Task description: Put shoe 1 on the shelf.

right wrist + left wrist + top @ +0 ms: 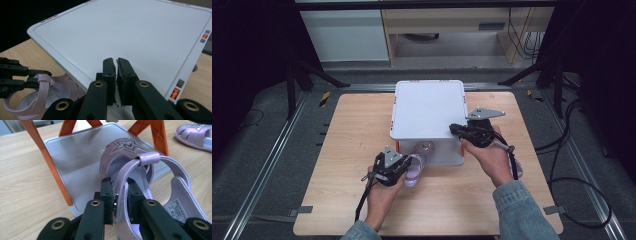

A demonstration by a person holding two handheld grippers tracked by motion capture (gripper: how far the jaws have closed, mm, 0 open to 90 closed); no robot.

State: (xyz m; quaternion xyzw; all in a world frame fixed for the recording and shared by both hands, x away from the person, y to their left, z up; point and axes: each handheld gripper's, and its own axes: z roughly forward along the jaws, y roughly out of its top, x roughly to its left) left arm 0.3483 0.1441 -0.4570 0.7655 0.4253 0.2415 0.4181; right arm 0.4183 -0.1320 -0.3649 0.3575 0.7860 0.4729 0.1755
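Left gripper view: left gripper point(121, 200) jaws pinched on the strap of a lilac sandal point(140, 170), toe pointing away under the white shelf point(428, 107), probably onto its lower tray. Right gripper point(116, 75) jaws closed, empty, over the shelf's top. Wooden table point(337, 165), dark room.

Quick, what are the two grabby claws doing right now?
Left gripper: shut on the purple sandal's strap.
Right gripper: shut, holding nothing, over the white box.

Wooden table point(337, 150) on grey floor point(257, 165); pale cabinets point(344, 32) behind, perhaps a desk.
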